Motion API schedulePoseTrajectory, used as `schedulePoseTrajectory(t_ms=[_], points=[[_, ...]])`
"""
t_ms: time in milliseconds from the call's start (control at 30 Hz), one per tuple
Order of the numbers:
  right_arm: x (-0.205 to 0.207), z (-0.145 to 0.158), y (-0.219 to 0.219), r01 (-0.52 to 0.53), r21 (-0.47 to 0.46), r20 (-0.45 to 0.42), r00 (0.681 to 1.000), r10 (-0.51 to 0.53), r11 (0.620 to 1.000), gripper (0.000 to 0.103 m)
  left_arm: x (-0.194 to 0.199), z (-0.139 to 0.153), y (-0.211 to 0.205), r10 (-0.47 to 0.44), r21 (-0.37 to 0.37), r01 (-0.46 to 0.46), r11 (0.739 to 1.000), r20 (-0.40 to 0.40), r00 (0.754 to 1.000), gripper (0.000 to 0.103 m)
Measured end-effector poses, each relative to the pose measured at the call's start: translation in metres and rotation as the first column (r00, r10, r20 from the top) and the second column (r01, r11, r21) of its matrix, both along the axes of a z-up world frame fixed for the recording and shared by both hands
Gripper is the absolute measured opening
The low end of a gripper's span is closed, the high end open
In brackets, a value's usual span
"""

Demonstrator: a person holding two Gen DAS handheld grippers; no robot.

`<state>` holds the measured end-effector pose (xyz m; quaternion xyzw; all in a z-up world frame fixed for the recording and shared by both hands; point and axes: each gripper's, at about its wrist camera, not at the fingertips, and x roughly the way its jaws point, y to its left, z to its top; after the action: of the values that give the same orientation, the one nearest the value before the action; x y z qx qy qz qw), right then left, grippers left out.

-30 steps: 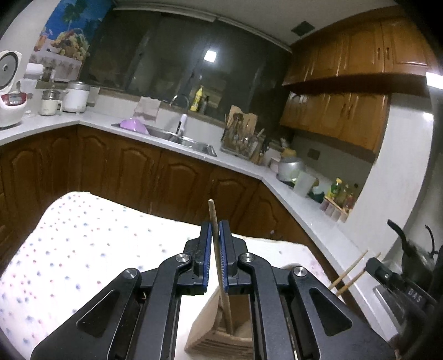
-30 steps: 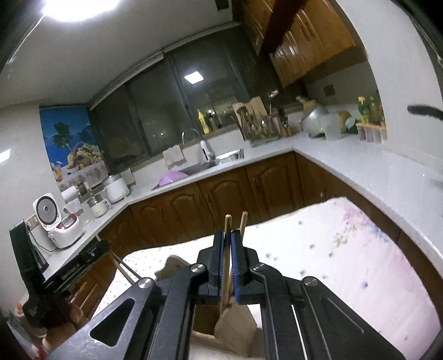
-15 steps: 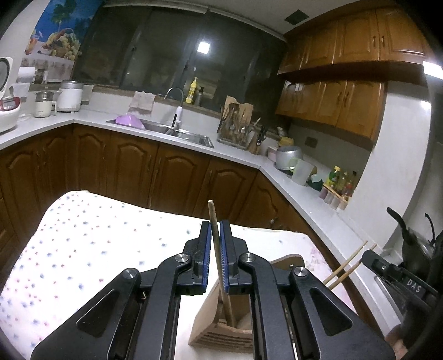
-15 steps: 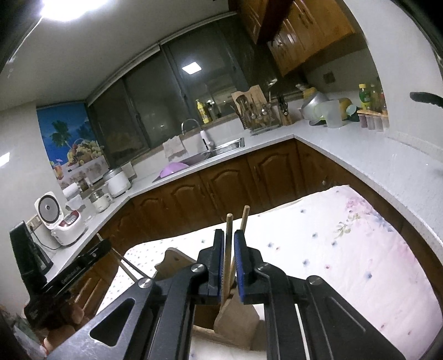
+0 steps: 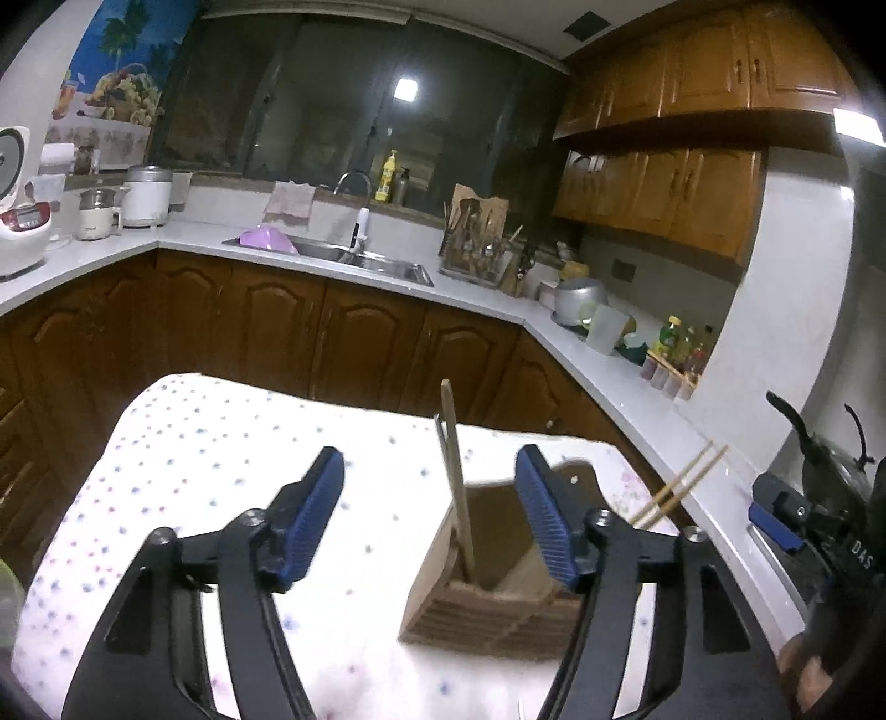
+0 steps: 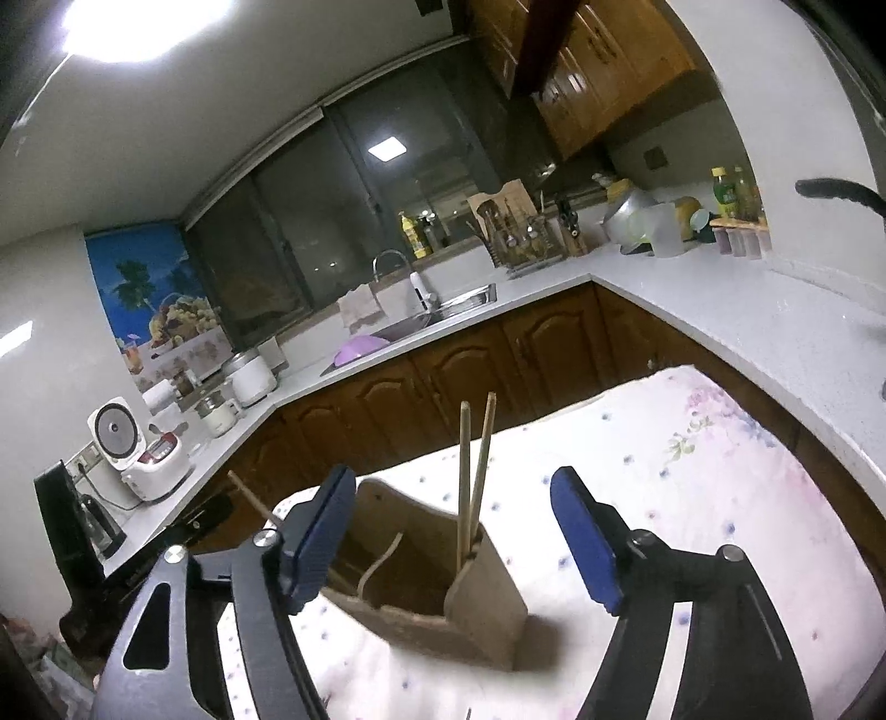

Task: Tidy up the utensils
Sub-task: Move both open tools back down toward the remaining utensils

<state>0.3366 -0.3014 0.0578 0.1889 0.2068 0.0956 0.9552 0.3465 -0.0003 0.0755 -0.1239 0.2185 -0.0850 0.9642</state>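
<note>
We see a matt wooden holder (image 5: 487, 587), bare wooden chopsticks (image 6: 472, 476), a dotted cloth (image 5: 210, 476) and a glossy white counter (image 6: 775, 327).

Right tool (image 6: 451, 540) standing open over the wooden holder (image 6: 437, 587)

Its jaws have just been opening, and two chopsticks (image 6: 470, 476) are standing free between them in the holder's right compartment, which is sitting on the dotted cloth (image 6: 692, 487) covering the bench.

Night kitchen: dark windows (image 5: 343, 105) over a steel sink (image 5: 354, 257), brown cabinets (image 5: 277, 327) under a white L-shaped counter (image 6: 747, 310), bright ceiling lamp (image 6: 138, 27), fruit poster (image 6: 149, 299) on the white wall.
</note>
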Motion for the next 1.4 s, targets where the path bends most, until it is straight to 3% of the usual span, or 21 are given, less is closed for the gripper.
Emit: schedulePoseTrajectory(t_ms=[100,733,1033,1400], points=[[-0.012,-0.004,-0.001,-0.006,0.004,-0.014,1.000,0.006,1.000,0.079,-0.017,-0.002,0.008,0.015,0.006,-0.015,1.000,-0.005,1.000,0.078],[-0.112,-0.028,0.018,-0.067,-0.089,-0.088,0.994,0.059,0.994,0.095,-0.132,-0.051,0.032,-0.035,0.041,0.042,0.998,-0.166,0.986,0.080],[-0.144,-0.050,0.036,-0.114,-0.146,-0.149,0.985,0.092,0.983,0.099,-0.161,-0.074,0.033,-0.058,0.070,0.074,0.995,-0.210,0.976,0.083],[-0.153,-0.082,0.047,-0.132,-0.198,-0.225,0.971,0.086,0.971,0.099,-0.172,-0.096,0.021,-0.074,0.149,0.116,0.982,-0.264,0.962,0.083]])
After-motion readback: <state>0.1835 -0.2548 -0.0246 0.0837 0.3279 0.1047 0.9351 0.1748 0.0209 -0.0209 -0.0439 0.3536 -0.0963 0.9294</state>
